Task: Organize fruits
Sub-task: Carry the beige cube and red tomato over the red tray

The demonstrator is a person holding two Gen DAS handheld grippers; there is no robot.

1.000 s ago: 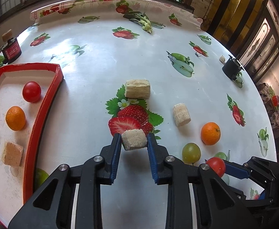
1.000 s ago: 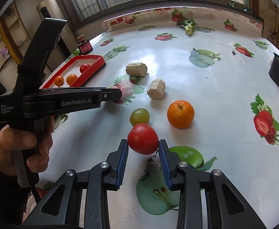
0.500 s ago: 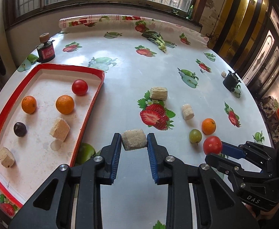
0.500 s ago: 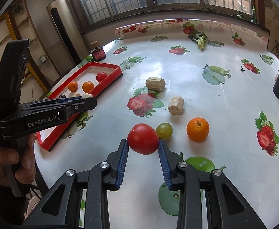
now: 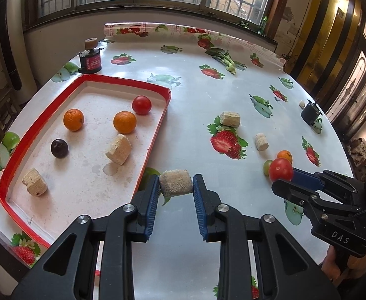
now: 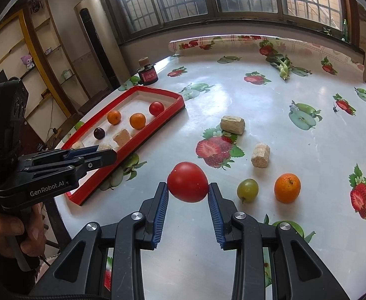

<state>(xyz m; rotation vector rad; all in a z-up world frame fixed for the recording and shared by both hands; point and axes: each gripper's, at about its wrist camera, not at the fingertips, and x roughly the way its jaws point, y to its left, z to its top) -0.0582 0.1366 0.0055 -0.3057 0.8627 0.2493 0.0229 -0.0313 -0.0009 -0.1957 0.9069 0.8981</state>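
A round table [image 6: 270, 100] in a fruit-print cloth carries everything we see.

Left of our tongs lies a red tray [image 5: 123, 81], a black jar [image 5: 91, 60] just past its far corner. Ahead and to the right two tan blocks [image 6: 232, 124] [image 6: 260, 155] lie near each other on the cloth, with a green grape [image 6: 247, 190] and an orange [image 6: 287, 188] nearer, side by side. A leafy green sprig [image 6: 283, 66] lies at the far edge, a black pot [image 5: 311, 114] far right.
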